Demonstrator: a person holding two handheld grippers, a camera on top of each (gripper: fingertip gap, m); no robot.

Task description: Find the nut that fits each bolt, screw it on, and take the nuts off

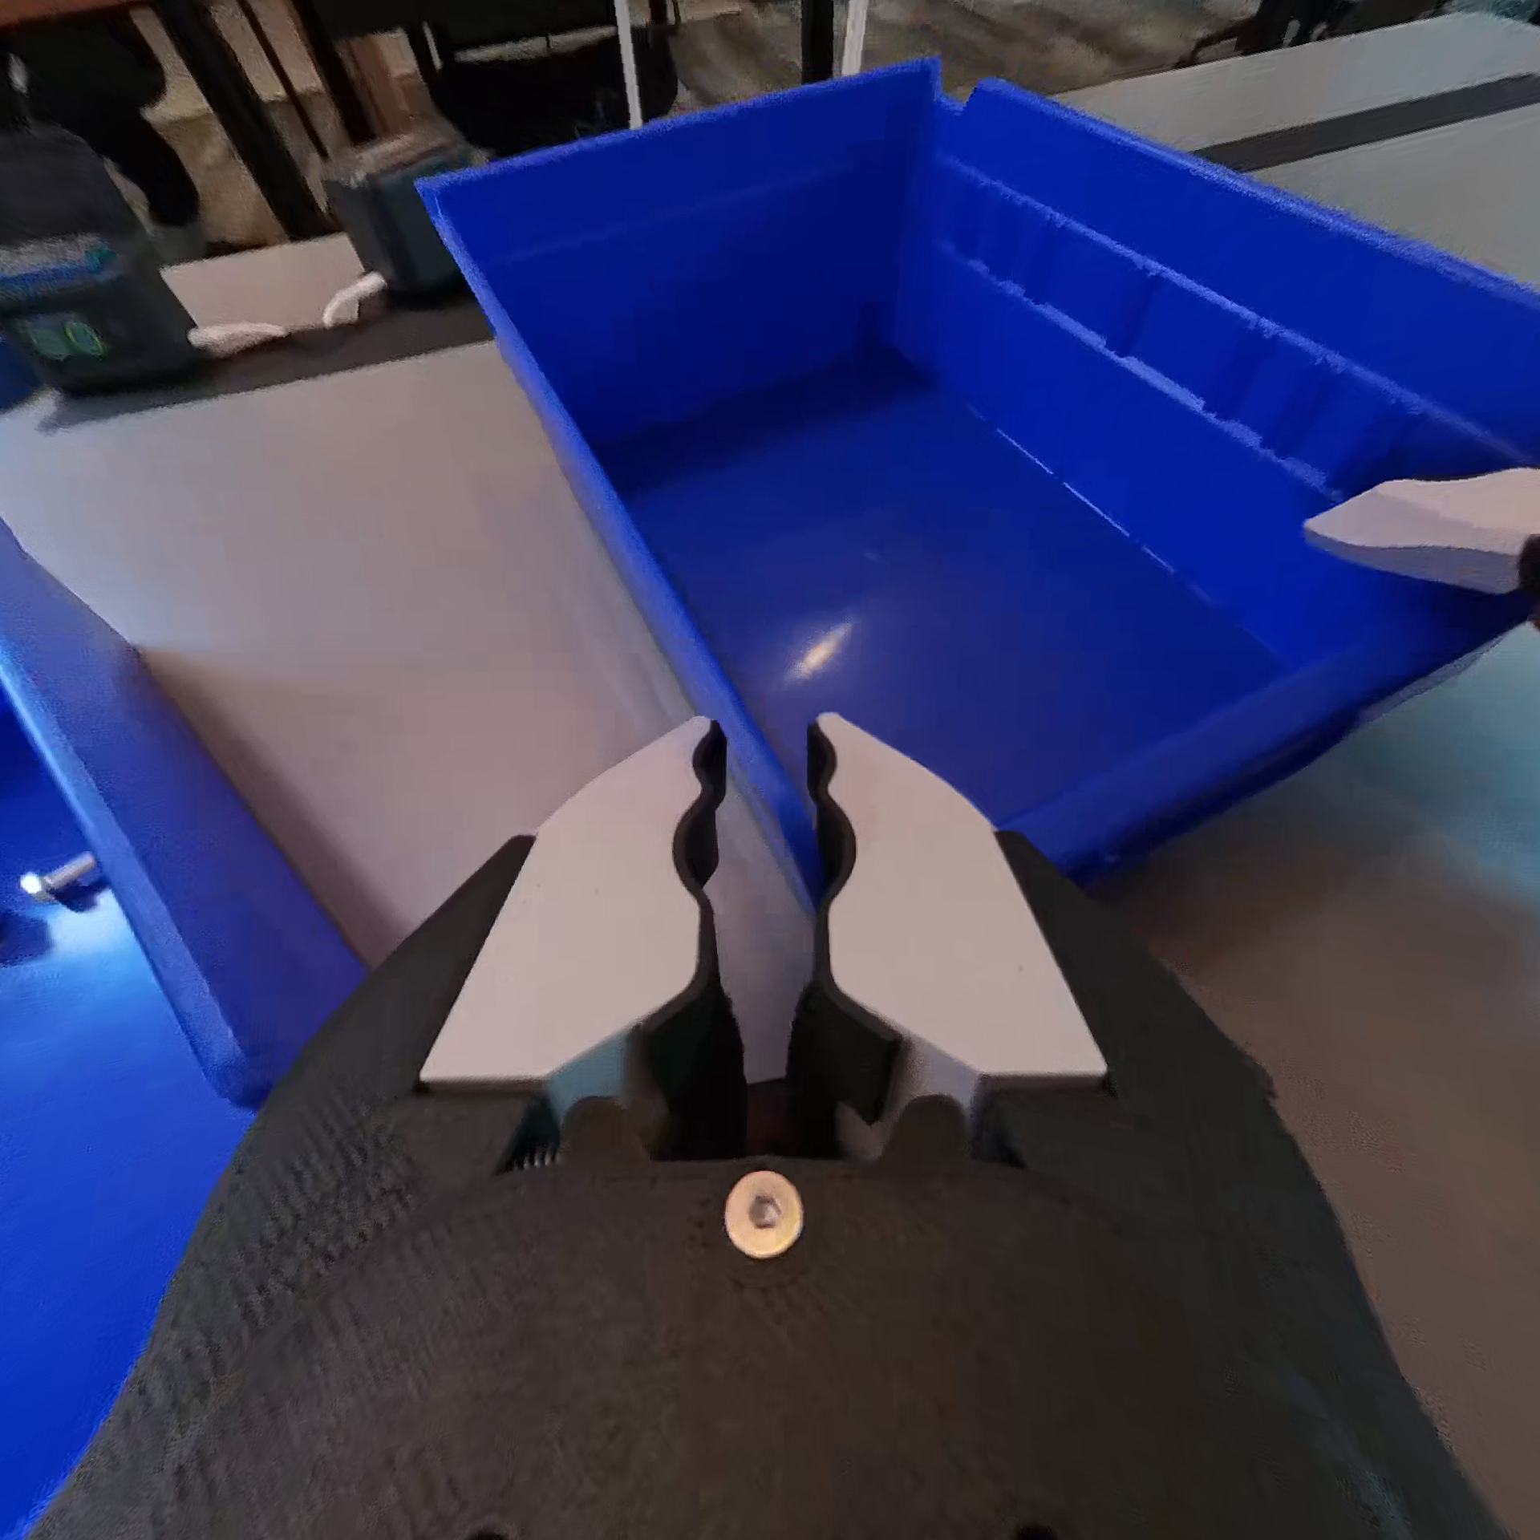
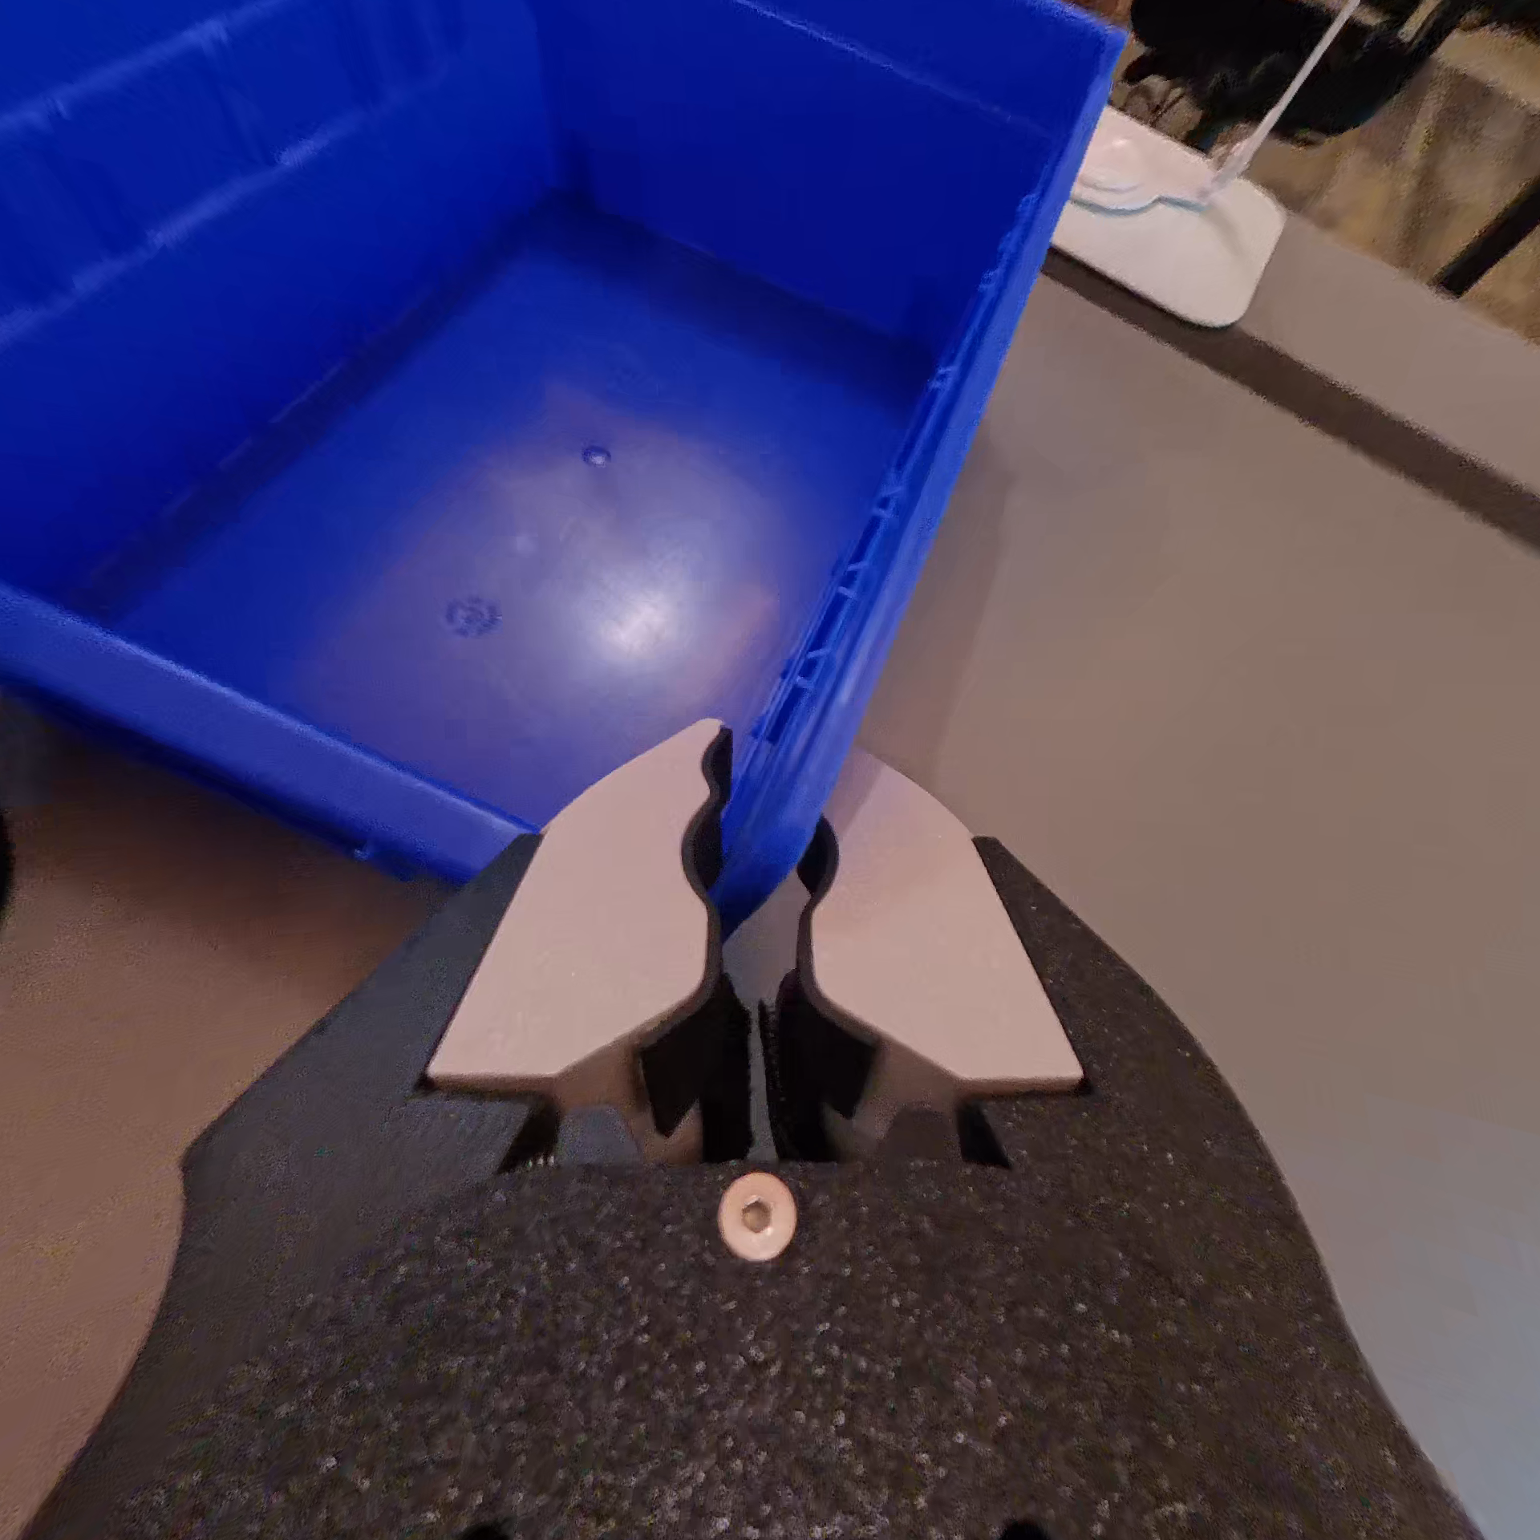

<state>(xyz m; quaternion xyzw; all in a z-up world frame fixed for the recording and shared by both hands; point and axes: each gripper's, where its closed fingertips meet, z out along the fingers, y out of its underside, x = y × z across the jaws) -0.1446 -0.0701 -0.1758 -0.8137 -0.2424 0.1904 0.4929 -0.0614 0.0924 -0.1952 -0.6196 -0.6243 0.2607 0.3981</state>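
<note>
On the grey table [image 1: 350,533], a blue plastic bin [image 1: 833,517] stands with nothing visible inside, and both grippers work on its side walls near the low front lip. From its own view, the left gripper [image 1: 767,750] straddles the bin's left wall: one finger stands outside over the table, the other inside over the bin floor, and the jaws are drawn in narrow around the rim, though a sliver of space shows on either side, so I cannot tell whether the pads truly press. From the right wrist view, the right gripper [image 2: 771,800] is clamped on the opposite wall at the front corner; the blue rim fills the space between the dark pads, with one finger inside and the other partly hidden behind the wall. Its pale fingers [image 1: 1417,537] also show at the right edge of the left view, reaching over that same wall. Holding a wall at each side looks like a way to control the bin with both hands, probably to shift or square it before the hardware work begins. No nut can be made out anywhere. A second blue bin [image 1: 158,833] sits just to the left, and a small shiny metal piece [image 1: 62,875] lies in it, likely one of the bolts, though it is too blurred to be sure. Matching and threading appear not yet begun.
</note>
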